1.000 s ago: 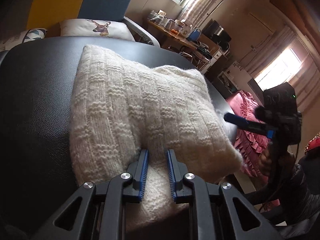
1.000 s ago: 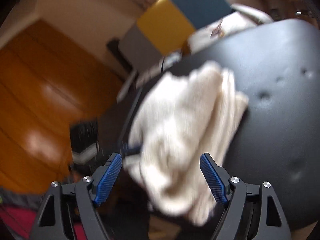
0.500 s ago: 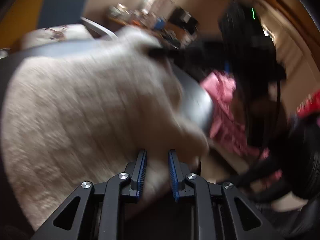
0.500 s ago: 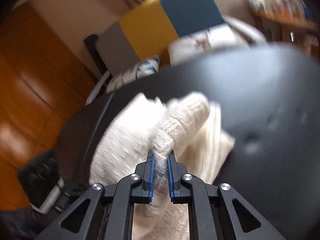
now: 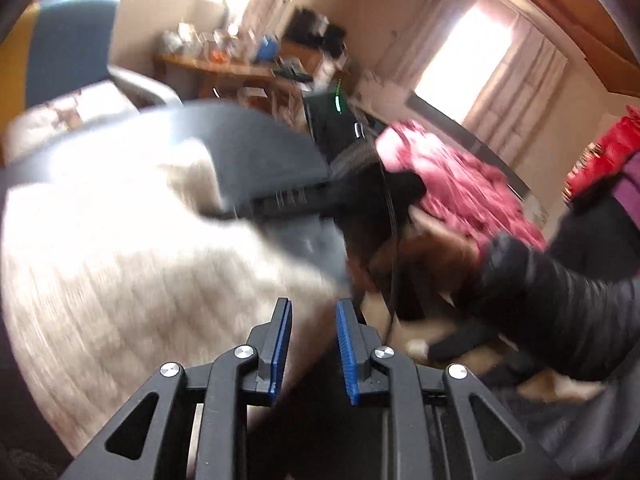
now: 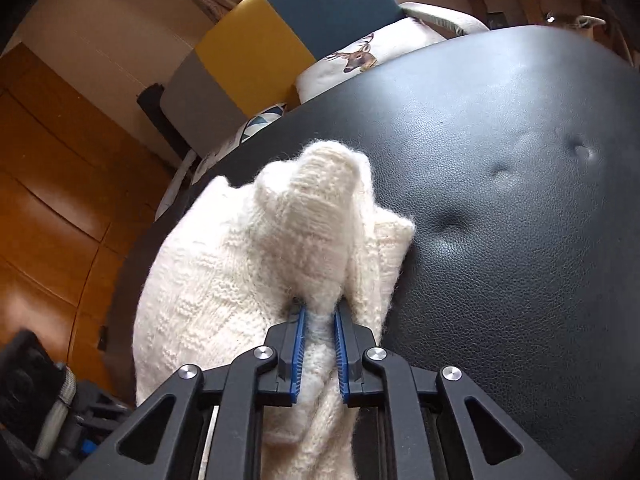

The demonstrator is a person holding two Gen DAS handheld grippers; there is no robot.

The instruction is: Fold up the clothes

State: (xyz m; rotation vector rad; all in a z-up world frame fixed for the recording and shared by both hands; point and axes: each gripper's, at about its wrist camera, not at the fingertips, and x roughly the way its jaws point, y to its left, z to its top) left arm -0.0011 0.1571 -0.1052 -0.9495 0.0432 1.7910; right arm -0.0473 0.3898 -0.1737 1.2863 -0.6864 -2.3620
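A folded cream knitted sweater [image 6: 248, 272] lies at the left edge of a black leather surface [image 6: 520, 200]. My right gripper [image 6: 319, 316] is shut on a bunched fold of the sweater at its near edge. In the blurred left wrist view the sweater [image 5: 120, 280] fills the left side. My left gripper [image 5: 312, 312] has its jaws close together with the sweater's edge between them. The right gripper's black body [image 5: 288, 200] reaches onto the sweater from the right.
A yellow, teal and grey chair [image 6: 280, 32] with a deer-print cushion [image 6: 372, 52] stands behind the black surface. A wooden floor [image 6: 48, 200] lies to the left. Pink fabric [image 5: 452, 184], a cluttered desk [image 5: 240, 68] and the person's dark sleeve [image 5: 560, 300] are on the right.
My right gripper swung in from open and shut on a fold of the sweater. My left gripper swung right while holding the sweater's edge, and its view has blurred.
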